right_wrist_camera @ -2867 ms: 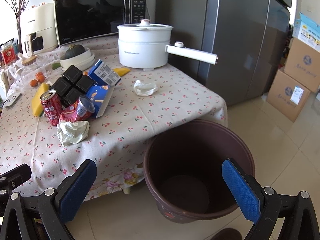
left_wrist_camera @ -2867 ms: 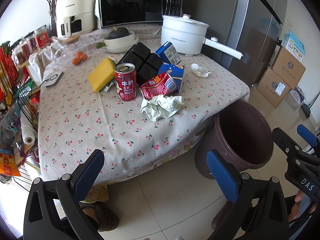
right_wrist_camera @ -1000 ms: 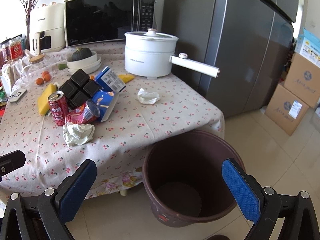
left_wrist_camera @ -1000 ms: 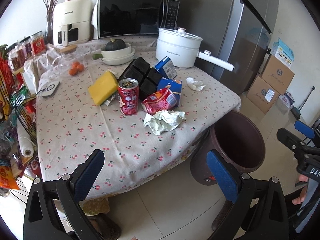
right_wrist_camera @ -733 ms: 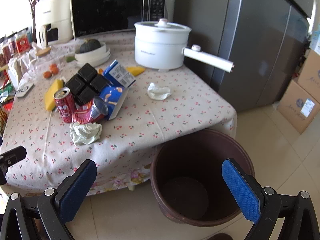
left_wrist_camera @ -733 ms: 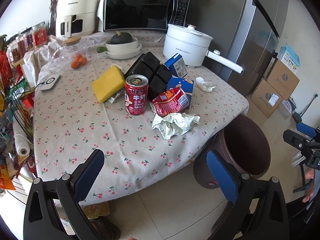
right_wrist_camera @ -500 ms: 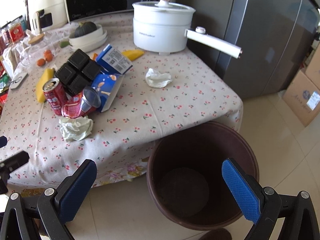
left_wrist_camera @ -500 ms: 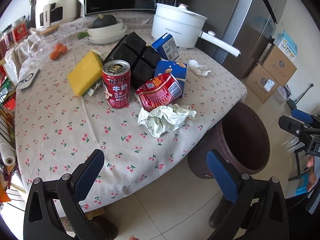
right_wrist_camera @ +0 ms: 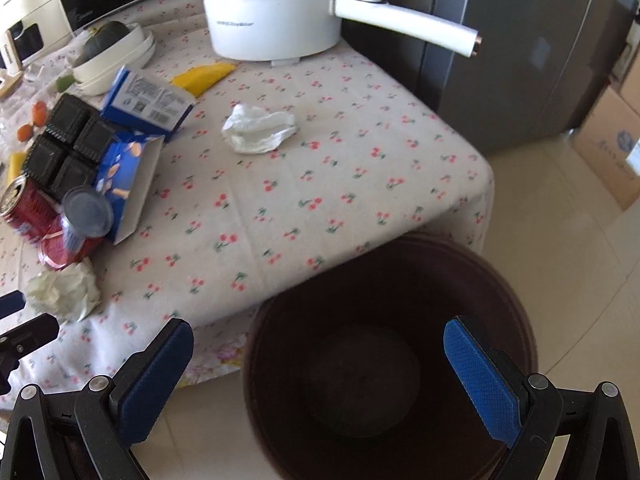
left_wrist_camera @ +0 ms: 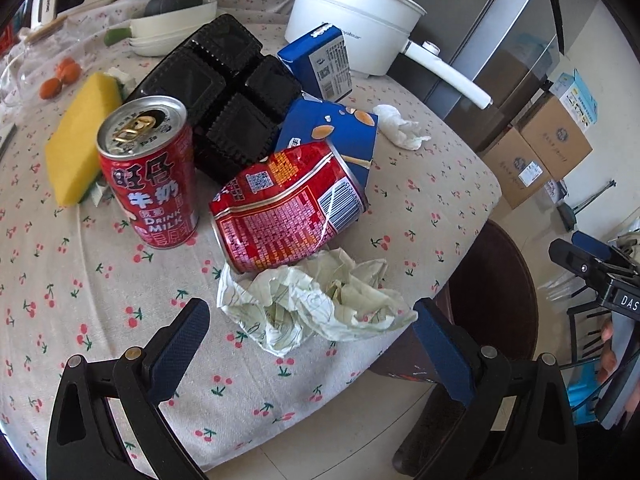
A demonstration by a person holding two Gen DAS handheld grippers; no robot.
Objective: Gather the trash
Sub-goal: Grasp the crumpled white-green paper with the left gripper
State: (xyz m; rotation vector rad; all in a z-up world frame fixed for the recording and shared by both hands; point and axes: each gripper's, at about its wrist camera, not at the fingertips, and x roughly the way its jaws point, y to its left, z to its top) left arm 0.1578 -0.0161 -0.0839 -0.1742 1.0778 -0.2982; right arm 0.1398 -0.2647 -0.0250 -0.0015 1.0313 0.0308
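On the surface (left_wrist_camera: 100, 300), the crumpled paper wrapper (left_wrist_camera: 316, 304) lies nearest the front edge, touching the dented can (left_wrist_camera: 286, 208) lying on its side just behind it. An upright milk can (left_wrist_camera: 150, 172) stands left of the dented can. Behind both sit the plastic tray (left_wrist_camera: 224, 96) and two cartons (left_wrist_camera: 332, 136). A crumpled tissue (right_wrist_camera: 258, 128) lies apart to the right, before the electric pot (right_wrist_camera: 272, 8). The trash bin (right_wrist_camera: 500, 292) stands on the floor beside the surface's corner.

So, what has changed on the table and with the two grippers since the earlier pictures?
The left gripper moved forward, close over the crumpled paper, open. The right gripper stayed open above the brown bin. Nothing was grasped; the trash did not move.
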